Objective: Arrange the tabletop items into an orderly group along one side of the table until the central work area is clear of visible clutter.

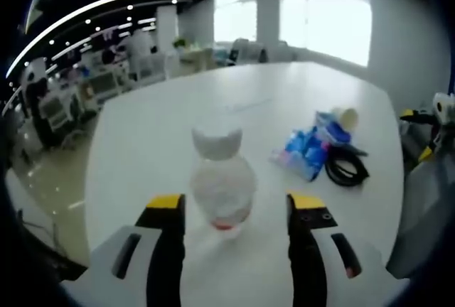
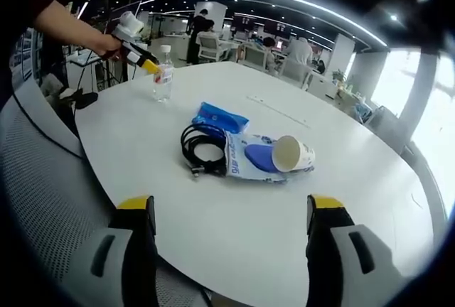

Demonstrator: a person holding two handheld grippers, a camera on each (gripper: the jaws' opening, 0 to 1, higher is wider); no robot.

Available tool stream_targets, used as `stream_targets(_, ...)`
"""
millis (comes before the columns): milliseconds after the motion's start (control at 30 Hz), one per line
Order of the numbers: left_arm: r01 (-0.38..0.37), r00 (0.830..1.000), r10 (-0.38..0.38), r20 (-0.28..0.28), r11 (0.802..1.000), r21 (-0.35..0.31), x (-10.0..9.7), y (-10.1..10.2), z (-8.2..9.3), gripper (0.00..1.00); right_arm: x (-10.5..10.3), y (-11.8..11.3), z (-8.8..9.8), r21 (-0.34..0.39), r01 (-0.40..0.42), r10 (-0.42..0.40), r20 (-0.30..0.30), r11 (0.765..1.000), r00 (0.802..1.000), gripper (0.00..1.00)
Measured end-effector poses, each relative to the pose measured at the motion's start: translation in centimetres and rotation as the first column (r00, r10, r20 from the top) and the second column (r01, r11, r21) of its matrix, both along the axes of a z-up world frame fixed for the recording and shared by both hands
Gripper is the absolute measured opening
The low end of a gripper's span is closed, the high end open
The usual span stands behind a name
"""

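Jaws of your left gripper (image 1: pixel 237 211) stand apart in the left gripper view, with the water bottle (image 1: pixel 222 182) upright between the yellow tips but touching neither. Its label is blurred; you can make out a red patch near the base and no readable words. The bottle's long axis runs straight up from the white table (image 1: pixel 178 129), cap end uppermost.

Your right gripper (image 2: pixel 229 211) is also spread wide, holding nothing, above the table's near edge. Beyond it, toward the middle of the table, lies the clutter: a coiled black cable (image 2: pixel 200 149), touching a blue-and-white plastic pack (image 2: pixel 250 158) whose print is too small to read. A blue packet (image 2: pixel 220 118) lies just behind the cable. A paper cup (image 2: pixel 293 153) lies on its side on the pack, its open mouth turned toward you.

Farther off, near the far left edge, the bottle stands beside the other gripper, held by a hand (image 2: pixel 106 42). A mesh chair back (image 2: pixel 35 172) sits at your left.
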State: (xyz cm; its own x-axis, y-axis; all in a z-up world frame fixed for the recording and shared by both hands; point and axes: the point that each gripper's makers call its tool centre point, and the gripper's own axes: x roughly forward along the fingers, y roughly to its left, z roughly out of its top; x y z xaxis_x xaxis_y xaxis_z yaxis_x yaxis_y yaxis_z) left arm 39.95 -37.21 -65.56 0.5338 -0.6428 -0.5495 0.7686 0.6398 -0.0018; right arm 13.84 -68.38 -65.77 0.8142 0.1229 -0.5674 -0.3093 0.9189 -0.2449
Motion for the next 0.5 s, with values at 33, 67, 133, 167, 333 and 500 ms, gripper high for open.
stream_targets(33, 0.0, 1.0, 0.0, 0.005, 1.0, 0.007, -0.4, 0.1, 0.1, 0.56, 0.0, 0.0, 0.0, 0.002, -0.001, 0.001, 0.001, 1.0, 1.0, 0.87)
stream_targets(67, -0.002, 1.0, 0.002, 0.005, 1.0, 0.009, -0.6, 0.3, 0.1, 0.56, 0.0, 0.1, 0.1, 0.003, -0.002, 0.002, 0.003, 1.0, 1.0, 0.88)
stream_targets(133, -0.012, 1.0, 0.012, 0.007, 1.0, 0.007, -1.1, 0.7, 0.3, 0.57, 0.0, 0.1, 0.1, 0.003, -0.006, 0.006, 0.009, 1.0, 1.0, 0.88)
stream_targets(167, -0.017, 1.0, 0.017, 0.008, 1.0, 0.004, -1.3, 0.9, 0.3, 0.58, 0.1, 0.1, 0.2, 0.005, -0.007, 0.007, 0.011, 1.0, 1.0, 0.88)
stream_targets(333, -0.039, 0.999, 0.039, 0.013, 0.999, 0.001, -2.3, 1.4, 0.6, 0.6, 0.1, 0.2, 0.4, 0.02, -0.005, 0.004, 0.018, 1.0, 1.0, 0.89)
stream_targets(500, -0.064, 0.998, 0.064, 0.005, 0.998, 0.006, -4.2, 2.1, 0.7, 0.66, 0.1, 0.2, 0.5, 0.046, 0.003, -0.004, 0.026, 0.999, 1.0, 0.9)
